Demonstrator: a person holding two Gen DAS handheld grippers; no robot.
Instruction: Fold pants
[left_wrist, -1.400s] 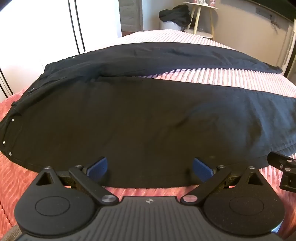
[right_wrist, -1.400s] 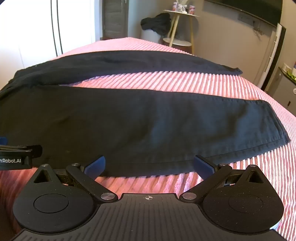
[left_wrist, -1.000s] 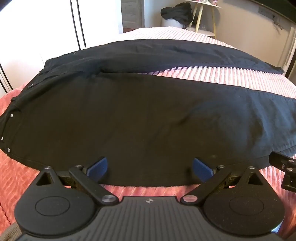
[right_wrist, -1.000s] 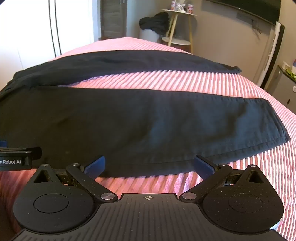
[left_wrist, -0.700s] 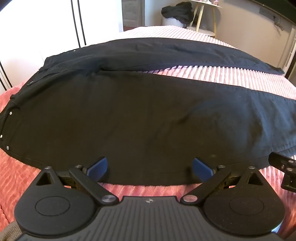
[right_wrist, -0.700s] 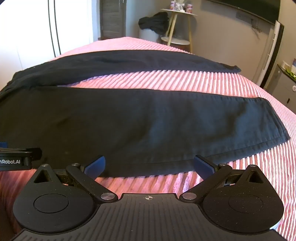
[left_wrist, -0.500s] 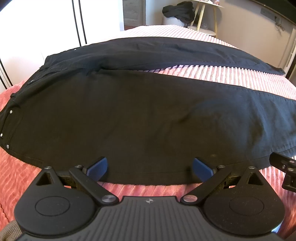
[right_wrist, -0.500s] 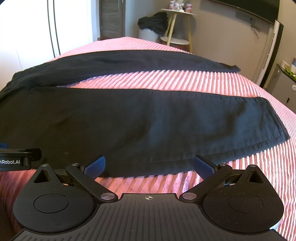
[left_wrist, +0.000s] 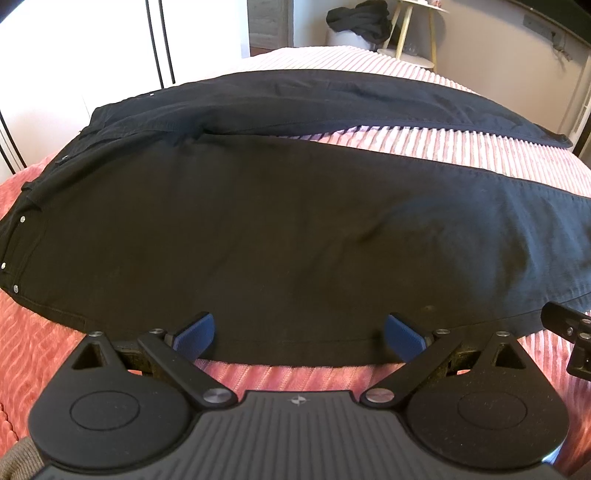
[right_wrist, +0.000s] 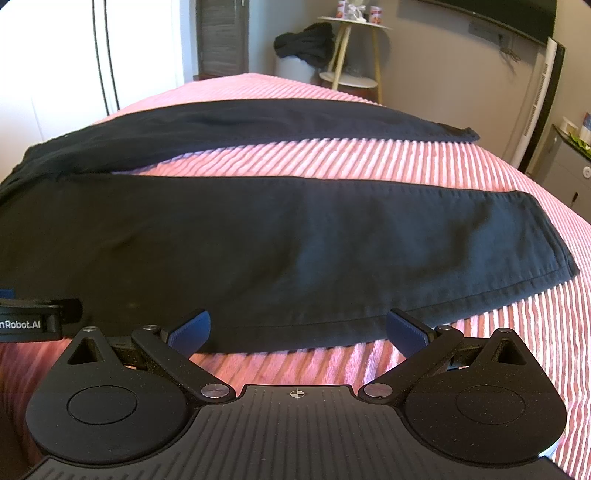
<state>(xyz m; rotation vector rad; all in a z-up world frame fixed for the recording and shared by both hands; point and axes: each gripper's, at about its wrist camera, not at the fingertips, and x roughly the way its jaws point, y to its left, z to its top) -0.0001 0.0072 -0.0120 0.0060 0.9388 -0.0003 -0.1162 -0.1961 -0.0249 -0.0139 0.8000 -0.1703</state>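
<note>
Pants: the black pants (left_wrist: 280, 229) lie flat on the bed (left_wrist: 461, 147), not folded. They reach from the left side of the bed to the right side.
Top of the pants: the waist, with small shiny studs, is by the left edge of the bed.
Legs: one leg runs along the near edge of the bed. The other leg runs along the far side. The two legs join at the left and open apart to the right, so a strip of pink cover shows between them.
Leg ends: the near leg stops close to the right edge of the bed. The far leg stops farther back on the right.
Left gripper: the left gripper (left_wrist: 299, 334) has its blue fingers (left_wrist: 194, 335) spread wide. It is at the near edge of the pants, by the upper leg part. It holds nothing.
Right gripper: the right gripper (right_wrist: 297, 330) has its fingers spread wide too. It is at the near edge of the same leg, more toward the leg end. It holds nothing.
Bed cover: pink with soft ridges.
Far behind the bed: a small table (right_wrist: 354, 51) with a dark heap of clothes (right_wrist: 306, 40) next to it.
</note>
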